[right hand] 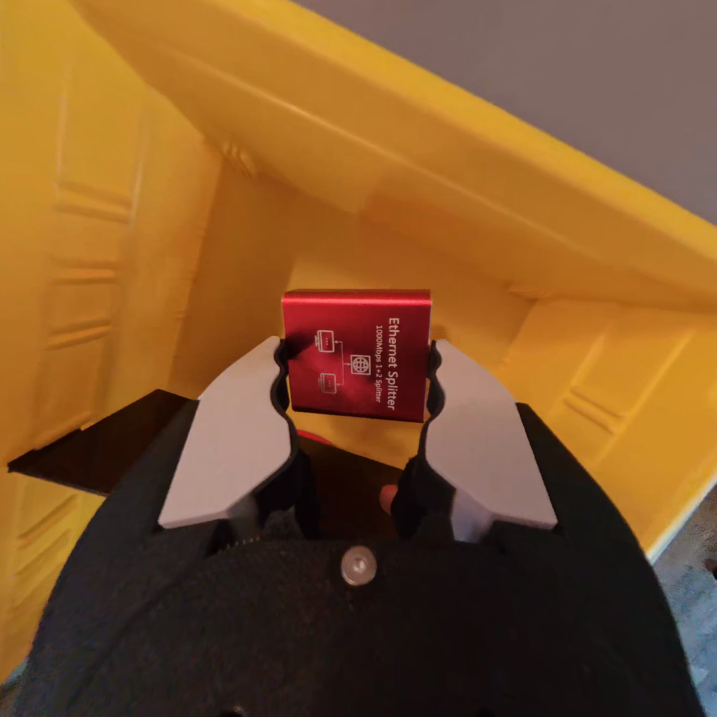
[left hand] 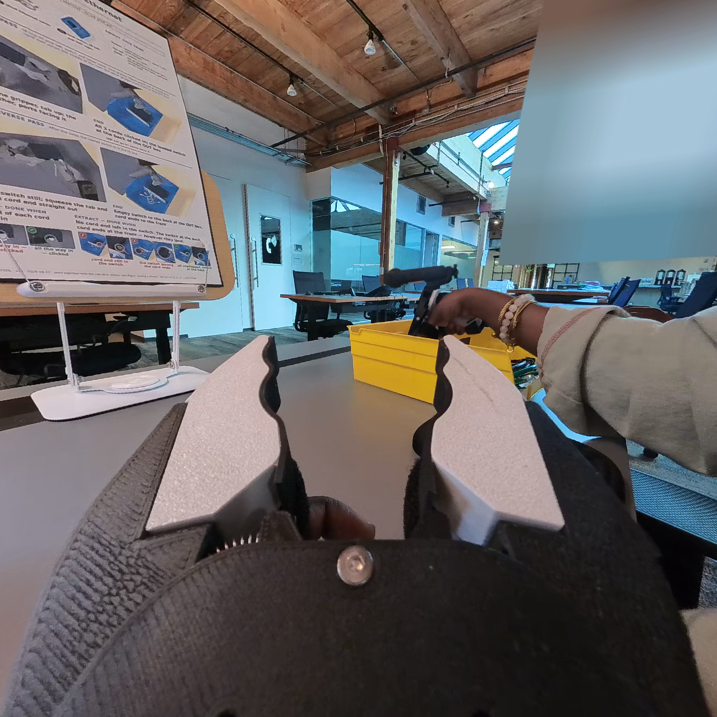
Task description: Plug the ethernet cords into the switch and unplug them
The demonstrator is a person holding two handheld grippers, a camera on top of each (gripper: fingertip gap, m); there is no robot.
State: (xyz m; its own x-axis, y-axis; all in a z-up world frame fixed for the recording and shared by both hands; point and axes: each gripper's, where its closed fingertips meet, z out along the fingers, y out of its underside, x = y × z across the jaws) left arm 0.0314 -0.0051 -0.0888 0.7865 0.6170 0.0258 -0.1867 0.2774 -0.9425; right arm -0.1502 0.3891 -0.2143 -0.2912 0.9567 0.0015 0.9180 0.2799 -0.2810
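Right gripper holds the red switch inside the yellow bin

My right gripper [right hand: 355, 374] pinches the red switch [right hand: 357, 355] by its two side edges within the yellow bin [right hand: 116, 232]; its long axis points away from me. My left gripper [left hand: 359, 372] hovers with jaws wide and empty over the grey table [left hand: 77, 465], beside an instruction sheet [left hand: 97, 155], in an office with wooden ceiling

A smooth dark grey tabletop [left hand: 349, 419] carries two things. A rectangular yellow plastic bin [left hand: 392, 362] stands directly on it. Well apart from the bin, off to its left and at about the same depth, rests the flat white base of an instruction-sheet stand [left hand: 116, 392], its clear uprights rising from it.
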